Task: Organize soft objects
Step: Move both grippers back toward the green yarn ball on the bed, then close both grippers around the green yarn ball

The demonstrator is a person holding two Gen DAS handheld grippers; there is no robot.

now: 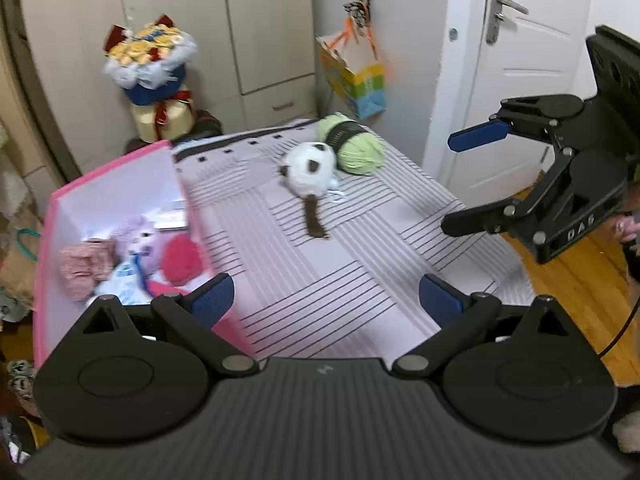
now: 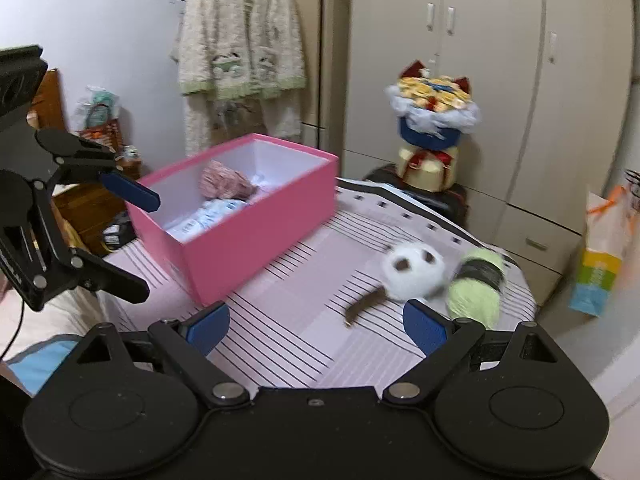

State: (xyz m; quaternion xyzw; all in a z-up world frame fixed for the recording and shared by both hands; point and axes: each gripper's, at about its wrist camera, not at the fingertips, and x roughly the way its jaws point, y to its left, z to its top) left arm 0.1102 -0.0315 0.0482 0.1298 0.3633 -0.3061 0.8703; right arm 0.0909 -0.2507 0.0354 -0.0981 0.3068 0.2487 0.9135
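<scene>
A pink box [image 1: 108, 176] stands at the left of the striped table [image 1: 320, 280] and holds several soft things: a pinkish knit piece [image 1: 86, 266], a red ball [image 1: 182, 258], a purple plush [image 1: 138, 236]. A white-and-brown plush toy [image 1: 310, 168] with a brown tail lies beside a green yarn skein [image 1: 354, 144] at the table's far end. My left gripper [image 1: 326, 300] is open and empty above the table's near part. My right gripper [image 2: 316, 322] is open and empty, short of the plush toy [image 2: 412, 270] and yarn [image 2: 478, 284]. The box [image 2: 256, 232] is to its left.
A bouquet on a cream tin [image 1: 154, 76] stands behind the table by the wardrobe. A colourful paper bag [image 1: 356, 76] hangs at the far side. A white door [image 1: 516, 72] and wooden floor [image 1: 572, 280] are to the right. A robe [image 2: 236, 52] hangs on the wall.
</scene>
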